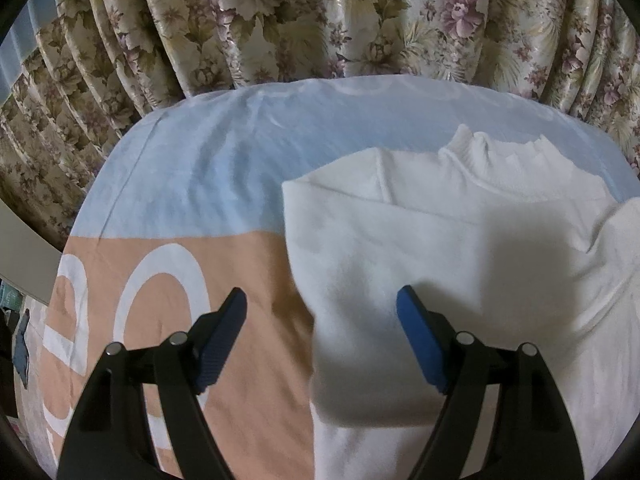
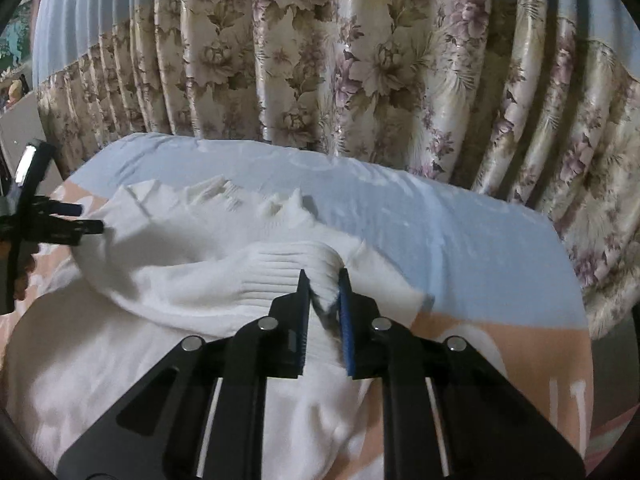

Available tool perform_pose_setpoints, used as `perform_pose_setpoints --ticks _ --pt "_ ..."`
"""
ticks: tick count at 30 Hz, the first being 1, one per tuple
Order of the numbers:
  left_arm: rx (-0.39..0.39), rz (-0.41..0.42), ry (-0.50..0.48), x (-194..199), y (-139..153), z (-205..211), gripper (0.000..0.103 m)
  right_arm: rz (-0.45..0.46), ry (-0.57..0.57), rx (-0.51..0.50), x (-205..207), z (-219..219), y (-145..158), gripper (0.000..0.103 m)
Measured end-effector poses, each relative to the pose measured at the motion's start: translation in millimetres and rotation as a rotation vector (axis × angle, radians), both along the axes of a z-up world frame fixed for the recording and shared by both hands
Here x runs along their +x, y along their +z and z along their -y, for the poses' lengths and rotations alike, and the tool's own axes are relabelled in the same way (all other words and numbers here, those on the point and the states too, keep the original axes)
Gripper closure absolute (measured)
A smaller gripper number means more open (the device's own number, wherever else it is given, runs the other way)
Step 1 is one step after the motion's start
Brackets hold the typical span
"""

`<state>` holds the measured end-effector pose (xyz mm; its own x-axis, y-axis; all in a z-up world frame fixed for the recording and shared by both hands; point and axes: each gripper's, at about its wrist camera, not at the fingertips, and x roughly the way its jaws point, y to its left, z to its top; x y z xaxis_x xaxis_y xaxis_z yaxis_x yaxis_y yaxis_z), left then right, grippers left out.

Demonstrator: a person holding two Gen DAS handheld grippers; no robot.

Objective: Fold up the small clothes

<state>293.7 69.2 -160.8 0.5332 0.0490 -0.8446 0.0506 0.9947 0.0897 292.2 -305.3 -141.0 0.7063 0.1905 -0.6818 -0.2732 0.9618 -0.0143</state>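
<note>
while the white sweater (image 2: 120, 360) lies across the middle of the bed, collar toward the curtain and one side already turned in along a straight edge, we carry its ribbed cuff (image 2: 280, 268) in our right gripper (image 2: 324, 320), whose pads pinch the knit tight. to do this fold well, we judge we should draw the sleeve low and level over the body and lay it flat before letting go, so no ridge forms under it. our left gripper (image 1: 320, 340) hangs spread wide over the sweater's folded edge, holding nothing; we think it could press that edge down to stop the body sliding. beneath is the bedsheet (image 1: 192, 168), blue and peach with white ring shapes that may be large letters, though we cannot read them. behind hangs the floral curtain (image 2: 360, 60). we see no brand or label.
</note>
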Motion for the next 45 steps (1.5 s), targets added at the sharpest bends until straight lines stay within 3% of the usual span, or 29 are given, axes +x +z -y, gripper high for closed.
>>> perform_pose_setpoints --ticks 4,6,8,9,11,12,13,14,19,21,24,26,28,29,32,36,41,44,45 --pt "-0.021 -0.007 -0.025 3.7 -8.5 1.4 0.026 -0.165 -0.055 0.026 25.1 11.6 -33.9 0.086" --pt "-0.062 -0.013 -0.038 3.9 -9.5 -0.9 0.034 -0.182 -0.076 0.041 21.4 13.7 -36.9 0.076" --pt "-0.15 -0.032 -0.067 6.6 -10.0 -4.0 0.06 -0.218 -0.079 0.095 20.6 17.5 -38.4 0.061" --pt "-0.179 -0.036 -0.079 7.9 -8.7 -4.2 0.065 -0.23 -0.077 0.129 21.3 19.9 -39.0 0.06" --pt "-0.166 -0.035 -0.088 8.7 -5.9 -0.3 0.076 -0.246 -0.08 0.132 23.7 19.7 -41.1 0.065" --pt "-0.149 -0.023 -0.093 9.0 -3.1 2.2 0.082 -0.24 -0.078 0.109 24.4 16.7 -42.3 0.077" --pt "-0.14 -0.011 -0.095 9.1 -0.7 4.6 0.088 -0.224 -0.073 0.09 23.8 14.3 -41.1 0.078" --pt "-0.152 -0.009 -0.09 9.8 2.2 2.9 0.089 -0.207 -0.069 0.082 22.1 12.3 -39.5 0.087" --pt "-0.29 0.057 -0.046 5.9 15.5 -18.5 0.09 -0.061 -0.067 0.081 12.8 8.0 -12.2 0.093" --pt "-0.305 0.075 -0.031 6.7 15.5 -20.5 0.09 -0.018 -0.09 0.086 17.9 11.4 -2.4 0.093" --pt "-0.307 0.024 -0.008 16.3 1.0 -21.4 0.085 -0.063 -0.128 0.117 36.6 23.0 -6.3 0.093" --pt "-0.272 0.011 0.024 16.6 -3.2 -22.3 0.053 -0.123 -0.146 0.105 48.6 24.9 -19.3 0.093" --pt "-0.216 0.019 0.049 11.2 0.0 -24.0 0.031 -0.199 -0.16 0.066 52.7 25.5 -35.1 0.092" --pt "-0.191 0.019 0.05 7.6 2.6 -25.1 0.026 -0.218 -0.165 0.059 51.6 26.2 -37.8 0.091" --pt "-0.139 0.015 0.024 0.2 12.3 -25.5 0.024 -0.221 -0.18 0.105 38.8 34.8 -34.0 0.083" --pt "-0.056 0.024 -0.043 11.8 22.7 -7.9 0.024 -0.219 -0.171 0.177 30.7 40.6 -27.5 0.064" --pt "-0.016 -0.041 -0.119 45.7 3.9 21.4 0.026 -0.235 -0.15 0.138 37.6 28.8 -33.8 0.063" --pt "-0.049 -0.066 -0.126 57.4 -8.8 23.0 0.048 -0.246 -0.147 0.105 39.9 23.3 -42.7 0.072" --pt "-0.05 -0.061 -0.117 57.9 -9.1 21.9 0.051 -0.23 -0.152 0.092 38.2 22.5 -42.1 0.086"
